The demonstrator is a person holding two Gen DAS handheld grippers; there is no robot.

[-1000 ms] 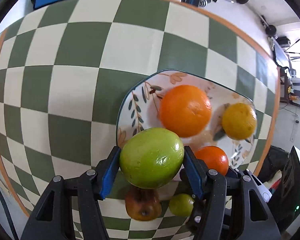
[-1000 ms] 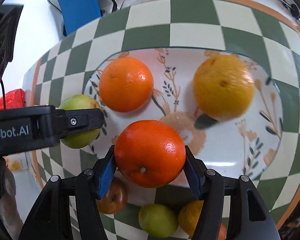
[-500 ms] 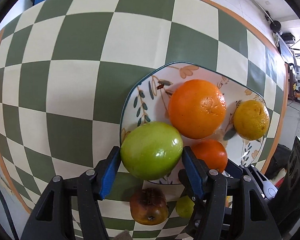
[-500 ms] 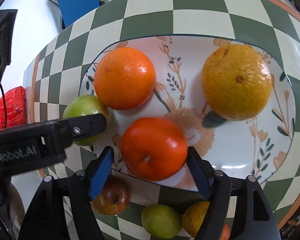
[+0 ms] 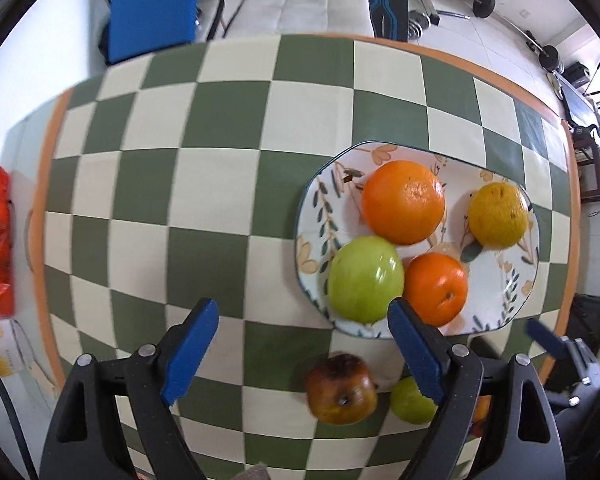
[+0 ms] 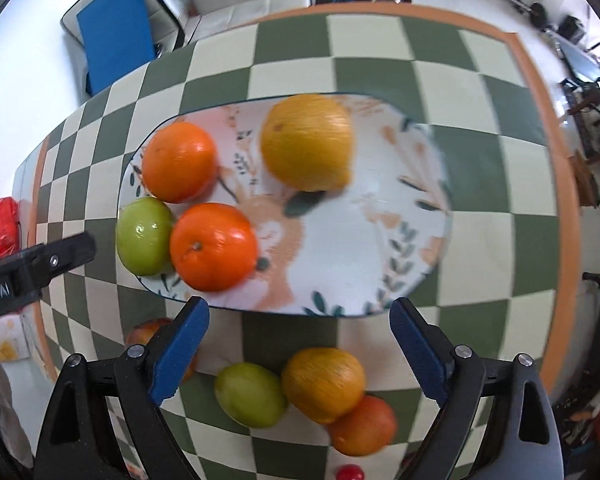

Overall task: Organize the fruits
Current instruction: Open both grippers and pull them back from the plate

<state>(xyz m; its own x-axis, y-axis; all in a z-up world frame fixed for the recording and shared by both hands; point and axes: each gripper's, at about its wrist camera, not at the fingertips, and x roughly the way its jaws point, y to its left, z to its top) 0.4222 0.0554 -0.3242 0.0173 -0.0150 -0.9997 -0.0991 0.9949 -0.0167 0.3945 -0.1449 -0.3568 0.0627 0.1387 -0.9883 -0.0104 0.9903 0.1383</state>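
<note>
Fruits are split between two places: four sit on the oval floral plate, the rest lie loose on the checked table at my near edge. On the plate, a green apple at 7 o'clock touches a small orange and a large orange; a yellow citrus lies apart at 2 o'clock. My left tongs and right tongs both stand wide and empty, clear of the plate. I judge the step in hand to be the turn to the next loose fruit. The next move calls for lowering one pair of tongs around a loose fruit, closing gently, and carrying it to the plate's bare right half.

The left view alone shows the bruised red apple whole. The right view alone shows the loose cluster clearly: a green fruit, a yellow-orange citrus and an orange, touching in a row, plus a small red thing I cannot identify.
</note>
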